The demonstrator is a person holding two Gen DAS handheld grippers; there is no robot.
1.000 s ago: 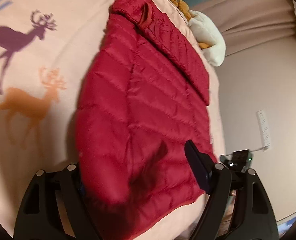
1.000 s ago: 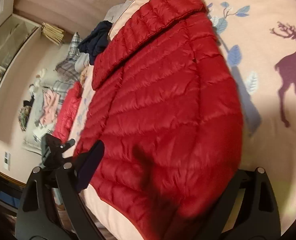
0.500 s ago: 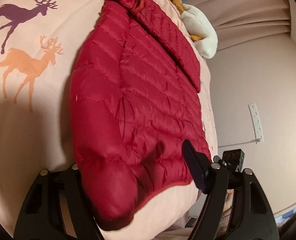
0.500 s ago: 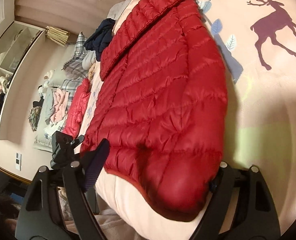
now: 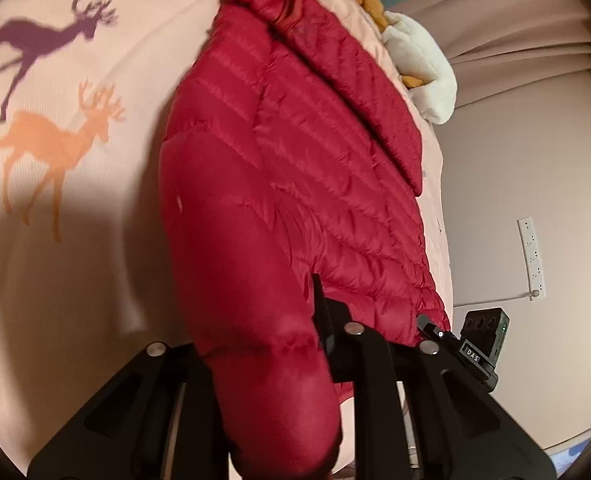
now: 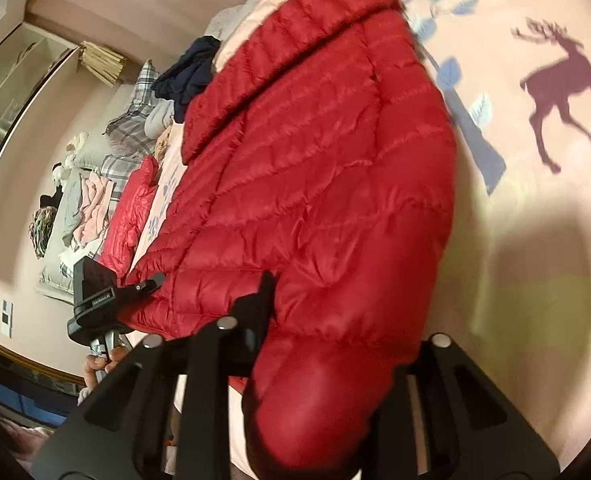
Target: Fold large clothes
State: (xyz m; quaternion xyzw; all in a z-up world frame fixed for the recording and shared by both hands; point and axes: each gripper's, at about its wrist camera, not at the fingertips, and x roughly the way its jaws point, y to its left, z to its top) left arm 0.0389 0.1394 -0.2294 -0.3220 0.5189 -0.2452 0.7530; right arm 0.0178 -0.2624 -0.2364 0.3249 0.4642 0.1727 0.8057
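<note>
Both grippers have gone from wide open to closing on the red puffer jacket [image 5: 295, 184] at the near edge of the bed. The left gripper [image 5: 263, 344] now pinches one hem corner; the right gripper [image 6: 335, 344] pinches the other. The gripped fabric has bunched up between the jaws.

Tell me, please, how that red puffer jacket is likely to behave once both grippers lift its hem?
The red puffer jacket will probably sag between the closing left gripper and right gripper: soft quilted padding. Likely light for its bulk. Its shiny shell may slip.
</note>
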